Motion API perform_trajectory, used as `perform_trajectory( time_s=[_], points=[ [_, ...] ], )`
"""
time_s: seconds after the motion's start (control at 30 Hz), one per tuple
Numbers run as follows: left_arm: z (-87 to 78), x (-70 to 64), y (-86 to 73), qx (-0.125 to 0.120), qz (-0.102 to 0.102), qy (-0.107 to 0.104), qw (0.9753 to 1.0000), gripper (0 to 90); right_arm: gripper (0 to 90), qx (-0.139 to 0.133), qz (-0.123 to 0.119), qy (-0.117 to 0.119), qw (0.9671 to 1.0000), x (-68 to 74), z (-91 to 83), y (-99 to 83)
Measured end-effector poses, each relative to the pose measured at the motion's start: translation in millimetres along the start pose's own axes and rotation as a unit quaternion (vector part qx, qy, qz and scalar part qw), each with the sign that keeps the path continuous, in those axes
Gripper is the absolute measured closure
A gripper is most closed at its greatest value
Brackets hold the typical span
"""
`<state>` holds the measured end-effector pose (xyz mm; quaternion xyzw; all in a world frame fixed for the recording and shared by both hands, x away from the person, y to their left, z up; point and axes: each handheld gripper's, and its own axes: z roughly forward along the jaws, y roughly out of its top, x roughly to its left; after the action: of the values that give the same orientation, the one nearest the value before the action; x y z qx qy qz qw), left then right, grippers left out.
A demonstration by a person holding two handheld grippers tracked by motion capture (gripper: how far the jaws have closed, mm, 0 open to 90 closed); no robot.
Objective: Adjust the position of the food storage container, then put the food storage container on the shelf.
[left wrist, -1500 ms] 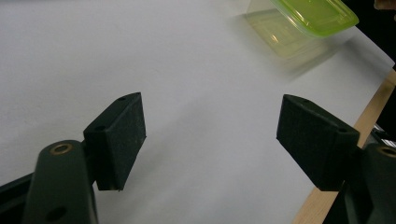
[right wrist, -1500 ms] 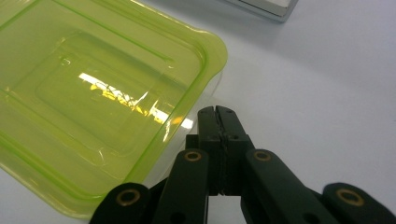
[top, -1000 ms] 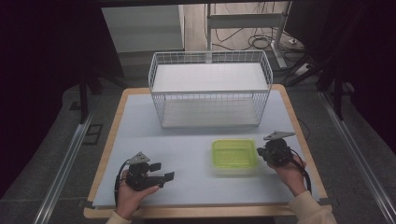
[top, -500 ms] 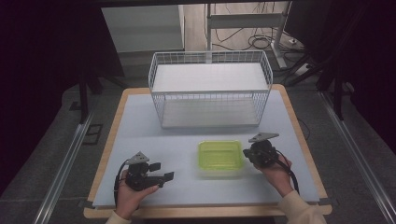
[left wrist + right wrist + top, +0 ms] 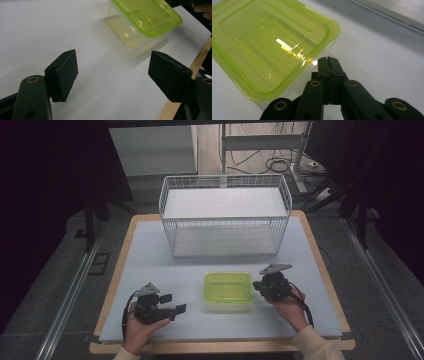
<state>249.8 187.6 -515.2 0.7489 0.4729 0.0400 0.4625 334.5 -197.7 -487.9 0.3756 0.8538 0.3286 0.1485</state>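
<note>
A clear plastic container with a lime-green lid point(image 5: 228, 288) sits on the table's front half, between the two hands. My right gripper point(image 5: 256, 286) is shut, its jaws closed on each other with nothing between them. In the right gripper view its tip point(image 5: 328, 61) touches the container point(image 5: 269, 42) at the right side wall, just under the lid's rim. My left gripper point(image 5: 173, 303) rests open near the front left, jaws spread wide. In the left gripper view it point(image 5: 120, 72) faces the container point(image 5: 147, 17), which lies a short way ahead.
A white wire basket point(image 5: 225, 220) stands at the back middle of the pale table top point(image 5: 145, 260). The wooden table edge point(image 5: 200, 57) runs close to the left gripper's right jaw. Cables trail from both grippers toward the person.
The right gripper has slid left across the table and the green-lidded container has moved left with it, toward the table's middle. The left gripper has stayed put.
</note>
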Motion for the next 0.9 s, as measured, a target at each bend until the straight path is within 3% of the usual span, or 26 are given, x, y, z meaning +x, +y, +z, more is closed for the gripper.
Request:
perform_trajectory(
  time_s=[0.17, 0.37, 0.6, 0.67, 0.77, 0.9],
  points=[
    [-3.0, 1.3, 1.0, -0.006, -0.002, 0.001, 1.0, 23.5, 89.7, -0.026, 0.016, 0.006, 0.9995, -7.9, -18.9, -6.7],
    [-2.9, 1.1, 4.1, -0.008, -0.004, 0.0, 1.0, 23.4, 89.6, -0.054, 0.043, 0.025, 0.9973, -21.6, -45.7, -27.2],
    [1.5, -1.4, 11.5, -0.008, -0.009, -0.011, 0.9999, 23.4, 85.9, -0.069, 0.068, 0.056, 0.9937, -31.9, -53.5, -42.9],
    [2.8, -3.0, 13.6, -0.008, -0.007, -0.013, 0.9999, 23.4, 82.7, -0.075, 0.07, 0.063, 0.9928, -32.4, -55.6, -44.6],
    [3.2, -5.1, 15.8, -0.007, -0.009, -0.02, 0.9997, 23.4, 69.7, -0.09, 0.068, 0.076, 0.9907, -32.1, -58.2, -45.5],
    [1.9, -6.3, 20.3, -0.009, -0.022, -0.034, 0.9991, 23.6, 59.0, -0.102, 0.083, 0.098, 0.9865, -34.3, -58.5, -44.7]
  ],
)
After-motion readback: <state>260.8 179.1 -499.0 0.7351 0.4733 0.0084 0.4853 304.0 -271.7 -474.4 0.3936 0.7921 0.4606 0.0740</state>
